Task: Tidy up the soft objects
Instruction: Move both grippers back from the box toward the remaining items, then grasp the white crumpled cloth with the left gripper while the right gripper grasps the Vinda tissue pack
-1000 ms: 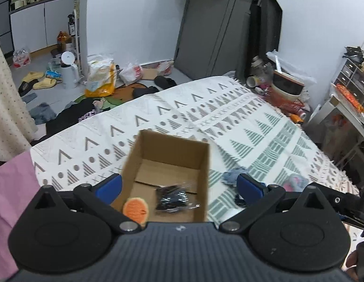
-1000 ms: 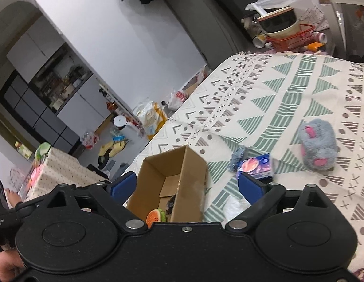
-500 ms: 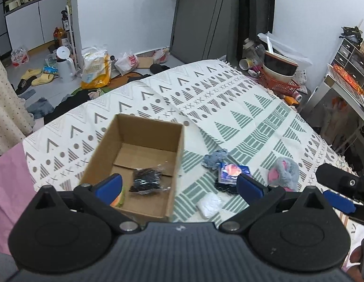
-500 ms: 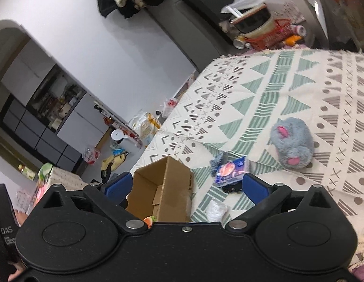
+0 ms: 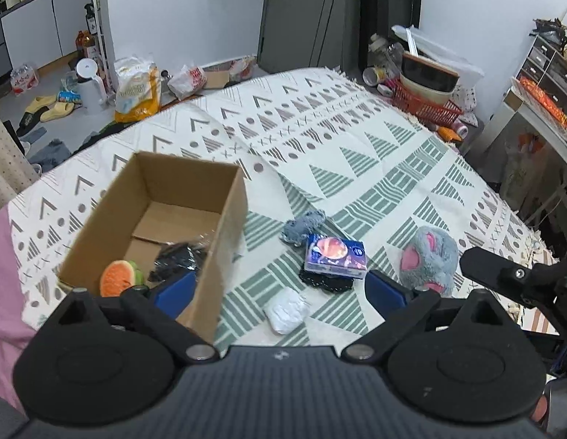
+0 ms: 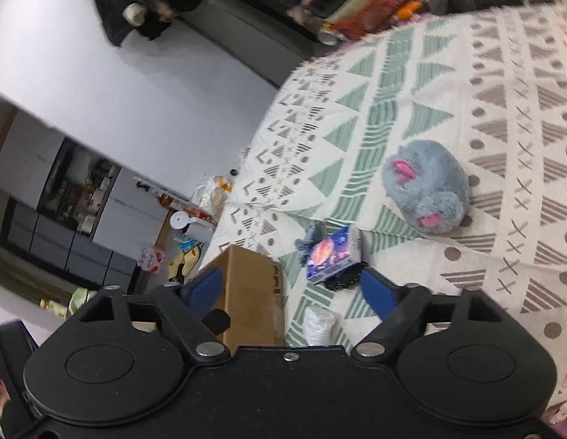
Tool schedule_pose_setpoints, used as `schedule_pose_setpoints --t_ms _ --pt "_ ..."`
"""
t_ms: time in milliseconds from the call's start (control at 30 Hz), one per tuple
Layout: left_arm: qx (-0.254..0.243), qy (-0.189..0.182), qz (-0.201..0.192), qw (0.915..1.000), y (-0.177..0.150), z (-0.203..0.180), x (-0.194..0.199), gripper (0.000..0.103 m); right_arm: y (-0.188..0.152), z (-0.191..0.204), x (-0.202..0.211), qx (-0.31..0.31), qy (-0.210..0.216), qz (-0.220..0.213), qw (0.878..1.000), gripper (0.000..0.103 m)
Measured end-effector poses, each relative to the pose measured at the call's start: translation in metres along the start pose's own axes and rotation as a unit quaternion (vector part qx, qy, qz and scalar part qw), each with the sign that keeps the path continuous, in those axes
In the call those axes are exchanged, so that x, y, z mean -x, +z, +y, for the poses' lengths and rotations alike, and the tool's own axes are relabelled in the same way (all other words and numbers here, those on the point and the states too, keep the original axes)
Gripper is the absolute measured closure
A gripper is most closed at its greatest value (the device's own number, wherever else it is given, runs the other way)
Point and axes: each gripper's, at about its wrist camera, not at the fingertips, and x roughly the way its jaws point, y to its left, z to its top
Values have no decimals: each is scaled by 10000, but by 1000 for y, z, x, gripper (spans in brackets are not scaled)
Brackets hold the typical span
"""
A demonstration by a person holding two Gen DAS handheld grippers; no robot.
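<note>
**Both grippers over the patterned bed, soft items still loose beside the box**

Left wrist view: left gripper [image 5: 279, 289] has its blue fingers [image 5: 175, 289] spread wide, nothing between them. It hangs over the near edge of the bed [image 5: 356, 153], which is covered in a cream cloth with green and grey triangles. Cardboard box [image 5: 224, 241] sits open near the left edge; inside are an orange-and-green plush slice [image 5: 116, 280] and a black item in clear wrap [image 5: 181, 256]. Just right of the box: a small grey-blue knit piece [image 5: 303, 225], a purple tissue pack [image 5: 334, 254] lying on a black lacy piece [image 5: 325, 281], and a white crumpled wad [image 5: 287, 311] closest to the near edge. Grey fluffy plush with pink ears [image 5: 429, 258] lies further right, near the right edge. Right gripper [image 5: 503, 274] pokes in at far right.

Right wrist view (tilted, blurred): right gripper [image 6: 292, 287] fingers [image 6: 378, 294] apart and empty; they have just been closing partway. Box [image 6: 252, 292] side wall is at the left finger. Tissue pack [image 6: 332, 252] and black piece [image 6: 343, 278] lie ahead between the fingers, the wad [image 6: 318, 323] below. Grey plush [image 6: 426, 190] lies well apart, towards mid-bed.
</note>
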Motion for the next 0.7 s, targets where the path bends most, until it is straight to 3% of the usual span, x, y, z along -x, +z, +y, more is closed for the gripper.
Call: schedule_pose_setpoints --t_ms 100,400,700 --pt "-3 16 100 9999 -4 -6 -15 9 3 -11 -7 -255 -27 59 9997 39" --pt "-40 42 566 9984 -15 -17 -66 30 10 -27 -37 -571 40 279 9980 45" --pt "82 183 940 9954 -21 -11 -112 33 12 -35 -73 -691 -4 565 9960 48"
